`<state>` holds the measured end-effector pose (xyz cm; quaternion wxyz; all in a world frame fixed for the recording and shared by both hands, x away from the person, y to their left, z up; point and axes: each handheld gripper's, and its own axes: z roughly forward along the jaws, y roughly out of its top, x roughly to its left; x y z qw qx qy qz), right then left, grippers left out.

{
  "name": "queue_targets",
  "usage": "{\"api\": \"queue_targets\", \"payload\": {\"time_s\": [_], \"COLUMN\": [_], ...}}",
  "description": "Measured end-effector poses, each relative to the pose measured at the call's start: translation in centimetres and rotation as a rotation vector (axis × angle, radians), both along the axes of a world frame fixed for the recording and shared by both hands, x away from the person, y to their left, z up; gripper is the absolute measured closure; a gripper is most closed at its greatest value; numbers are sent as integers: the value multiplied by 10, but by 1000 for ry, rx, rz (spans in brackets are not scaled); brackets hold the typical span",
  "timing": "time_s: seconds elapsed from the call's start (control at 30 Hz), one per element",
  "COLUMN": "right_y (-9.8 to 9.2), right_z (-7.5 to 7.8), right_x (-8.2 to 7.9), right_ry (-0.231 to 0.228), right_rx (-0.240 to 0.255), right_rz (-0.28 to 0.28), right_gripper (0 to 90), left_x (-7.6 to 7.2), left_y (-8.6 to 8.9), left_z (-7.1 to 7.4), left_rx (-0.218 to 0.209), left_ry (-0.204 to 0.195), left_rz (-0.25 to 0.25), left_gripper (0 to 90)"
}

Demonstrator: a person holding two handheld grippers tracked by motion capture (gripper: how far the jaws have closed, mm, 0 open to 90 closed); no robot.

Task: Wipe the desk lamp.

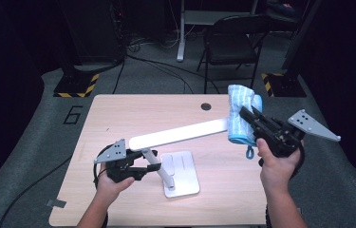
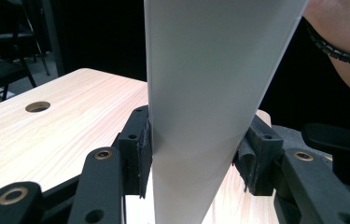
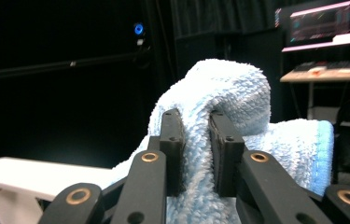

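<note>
Because the blue towel (image 1: 240, 114) is soft and limp, best pinched by a bunched fold, the right gripper (image 1: 248, 115) nips one at the lamp head's (image 1: 178, 134) far end, wrist level, while the left gripper (image 1: 153, 166) clamps the rigid head near its stand (image 1: 181, 173).

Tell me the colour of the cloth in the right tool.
Light blue cloth, with a darker blue edge; clearest in the right gripper view.
</note>
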<state>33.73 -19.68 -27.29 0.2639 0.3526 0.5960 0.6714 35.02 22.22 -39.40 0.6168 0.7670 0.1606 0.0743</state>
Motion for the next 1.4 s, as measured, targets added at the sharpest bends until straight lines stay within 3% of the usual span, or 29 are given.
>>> {"api": "queue_targets", "payload": {"time_s": [0.13,0.33,0.43,0.67,0.87,1.17,1.4], "right_y": [13,23,30,58,82,128,155], "right_z": [-8,-14,-14,-12,-10,-6,-4], "right_x": [7,7,5,1,-1,-4,-7], "right_ry": [43,65,67,59,67,57,47], "right_rx": [-18,-22,-40,-96,-116,-158,-185], "right_rz": [24,50,59,137,195,298,334], "right_gripper": [773,774,775,774,774,774,773], "left_x": [-1,0,-1,-2,-2,-3,-4], "left_y": [-1,-1,-2,-3,-2,-5,-5], "left_z": [0,-1,-1,-3,-2,-2,-3], "left_rx": [-3,-4,-6,-21,-17,-12,-15], "left_ry": [-2,-10,-11,-11,-13,-24,-23], "left_rz": [5,4,7,21,20,26,35], "left_gripper": [522,522,522,522,522,523,523]}}
